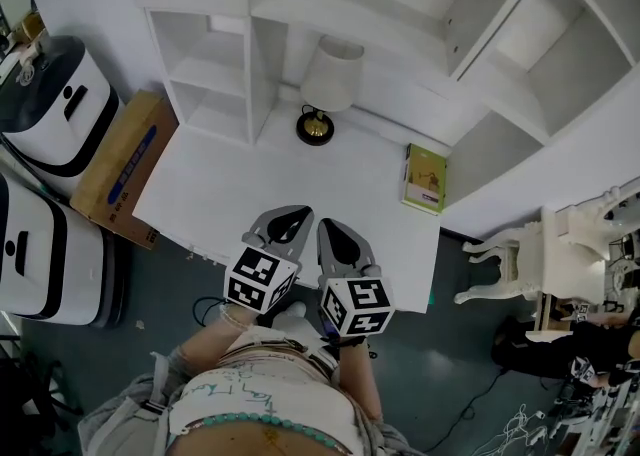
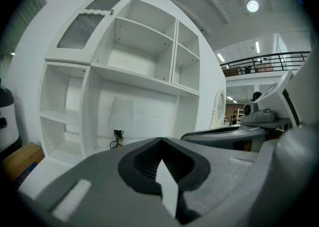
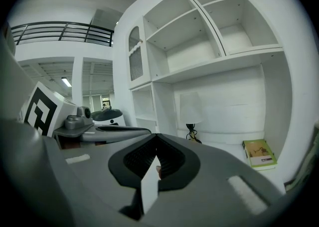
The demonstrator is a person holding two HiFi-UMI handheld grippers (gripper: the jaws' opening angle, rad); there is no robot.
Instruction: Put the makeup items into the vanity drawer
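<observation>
**Tongs closed and empty, nothing stowed yet**

Left tongs and right tongs hang side by side close to the person's body, over the near edge of the white tabletop, on the person's side of the lamp. Each gripper view shows its dark pads pressed together to a point with nothing caught between them, so neither pair carries anything.

No makeup items can be found in any view. The tabletop bears only the lamp at its back and a green book to the lamp's right, nearer the person. The shelves left of the lamp and above it look bare. The vanity drawer is not visible either; if it sits under the tabletop's front edge, the tongs and the person's body hide it.

By my reading the task has not begun: the drawer has to be found and opened, the items located, and each one carried in.
</observation>
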